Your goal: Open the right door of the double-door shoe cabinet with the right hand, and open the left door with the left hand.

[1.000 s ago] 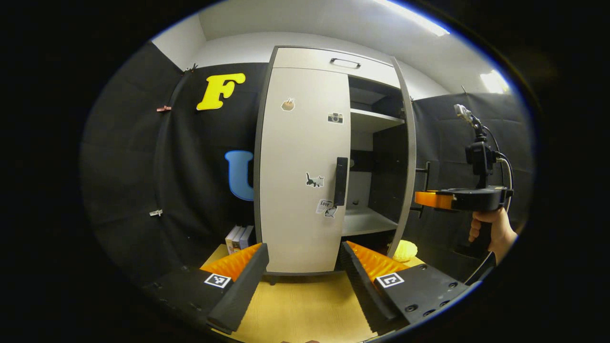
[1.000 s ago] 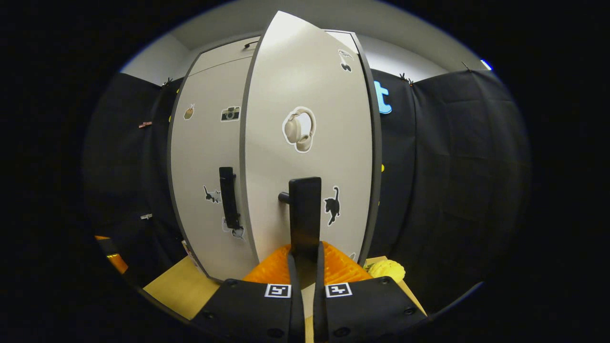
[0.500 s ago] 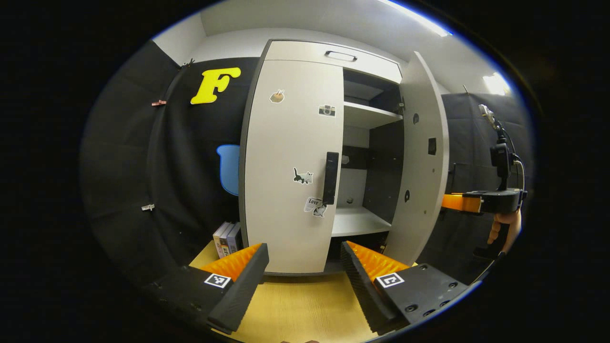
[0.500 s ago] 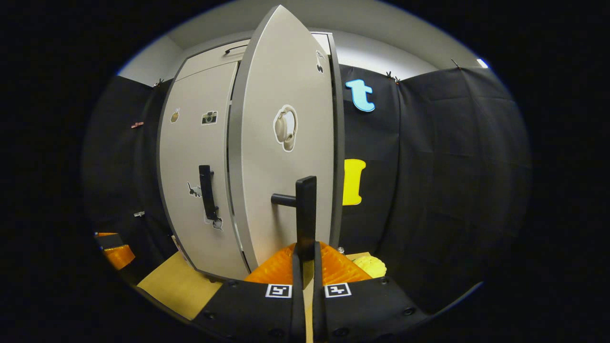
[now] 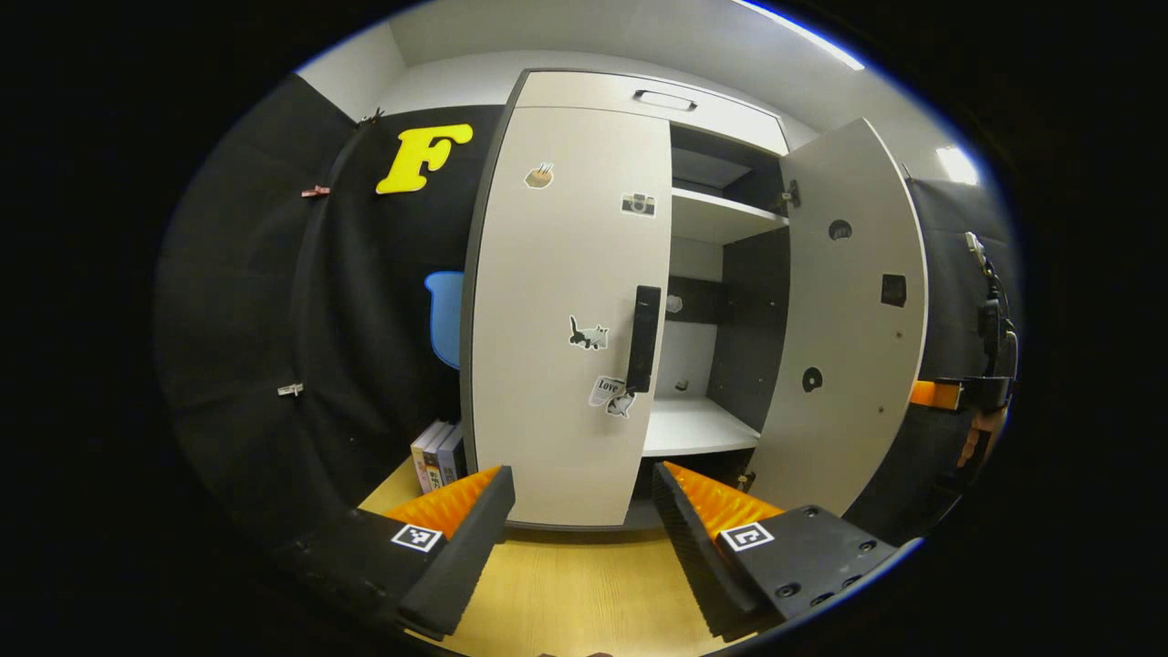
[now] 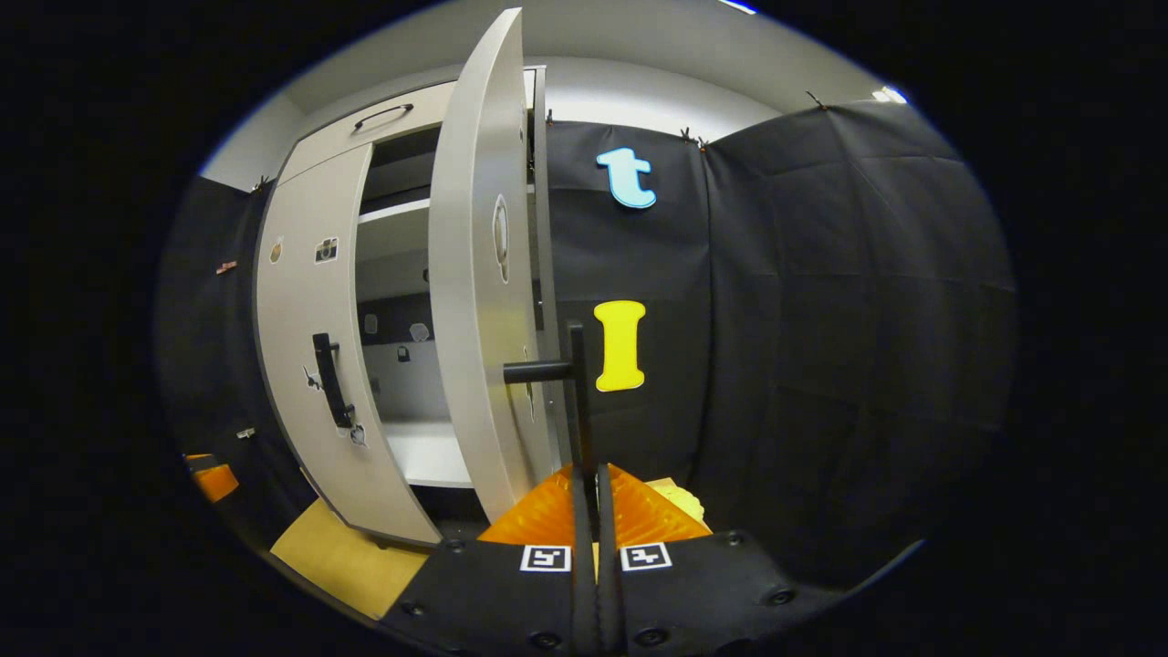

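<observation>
Fingers of the left gripper stand wide apart with nothing between them, low over the yellow tabletop. Beyond them, not touched, the cabinet stands at the tabletop's far edge. Its left door is closed, its one black handle above and between the two fingers, well apart from both. The right door is swung wide, its inner face turned this way; two shelves show inside. Five stickers sit on the left door; the lowest is partly behind the handle. Three books stand at the cabinet's left foot, their lower ends cut off by the left finger. At the far right, past the right door's edge, part of the right gripper and the hand holding it show; too little is visible to tell more.

From the right gripper view, the right gripper's two fingers are pressed close on the lower end of the right handle, a thin bar seen edge-on; its one stub joins the right door, which is seen nearly edge-on, so its stickers are hard to make out. A yellow thing lies behind the fingers, mostly hidden. At the lower left a bit of the left gripper shows.
</observation>
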Available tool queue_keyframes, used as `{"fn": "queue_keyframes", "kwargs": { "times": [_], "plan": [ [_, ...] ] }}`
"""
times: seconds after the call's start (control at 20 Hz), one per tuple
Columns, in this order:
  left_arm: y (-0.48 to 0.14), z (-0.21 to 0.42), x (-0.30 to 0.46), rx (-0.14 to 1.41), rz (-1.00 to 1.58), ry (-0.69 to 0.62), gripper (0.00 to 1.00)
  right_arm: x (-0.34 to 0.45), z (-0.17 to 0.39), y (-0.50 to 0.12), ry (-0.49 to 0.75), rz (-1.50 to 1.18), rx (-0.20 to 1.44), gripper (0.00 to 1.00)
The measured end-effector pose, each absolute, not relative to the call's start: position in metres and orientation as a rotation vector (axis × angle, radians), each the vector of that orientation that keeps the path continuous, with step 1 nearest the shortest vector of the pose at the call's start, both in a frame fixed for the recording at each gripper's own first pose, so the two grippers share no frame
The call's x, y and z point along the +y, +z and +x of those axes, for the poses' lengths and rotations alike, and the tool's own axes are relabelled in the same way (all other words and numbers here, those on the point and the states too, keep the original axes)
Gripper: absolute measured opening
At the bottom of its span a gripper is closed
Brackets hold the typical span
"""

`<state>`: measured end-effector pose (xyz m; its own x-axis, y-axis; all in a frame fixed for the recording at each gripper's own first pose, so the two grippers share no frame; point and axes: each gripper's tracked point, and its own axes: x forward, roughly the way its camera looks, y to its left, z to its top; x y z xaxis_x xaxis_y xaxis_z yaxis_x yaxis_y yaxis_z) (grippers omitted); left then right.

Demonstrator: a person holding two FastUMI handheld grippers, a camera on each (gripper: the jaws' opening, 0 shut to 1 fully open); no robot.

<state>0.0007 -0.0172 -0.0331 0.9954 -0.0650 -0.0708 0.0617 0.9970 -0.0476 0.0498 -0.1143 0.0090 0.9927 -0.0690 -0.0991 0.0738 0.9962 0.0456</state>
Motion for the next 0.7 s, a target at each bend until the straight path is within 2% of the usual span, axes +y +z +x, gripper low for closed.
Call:
{"fn": "queue_keyframes", "kwargs": {
  "times": [0.3, 0.5, 0.6, 0.7],
  "plan": [
    [-0.035, 0.004, -0.005, 0.082, -0.042, -0.025, 0.95, -0.118, 0.048, 0.010, -0.067, 0.057, 0.088, 0.05],
    [-0.037, 0.000, 0.003, 0.084, -0.041, -0.007, 0.95, -0.122, 0.042, 0.013, -0.106, 0.042, 0.065, 0.06],
    [-0.038, -0.002, 0.007, 0.086, -0.041, -0.008, 0.95, -0.120, 0.025, 0.009, -0.109, 0.049, 0.067, 0.06],
    [-0.040, -0.002, 0.009, 0.089, -0.036, -0.012, 0.95, -0.118, 0.006, -0.002, -0.104, 0.055, 0.092, 0.13]
  ]
}}
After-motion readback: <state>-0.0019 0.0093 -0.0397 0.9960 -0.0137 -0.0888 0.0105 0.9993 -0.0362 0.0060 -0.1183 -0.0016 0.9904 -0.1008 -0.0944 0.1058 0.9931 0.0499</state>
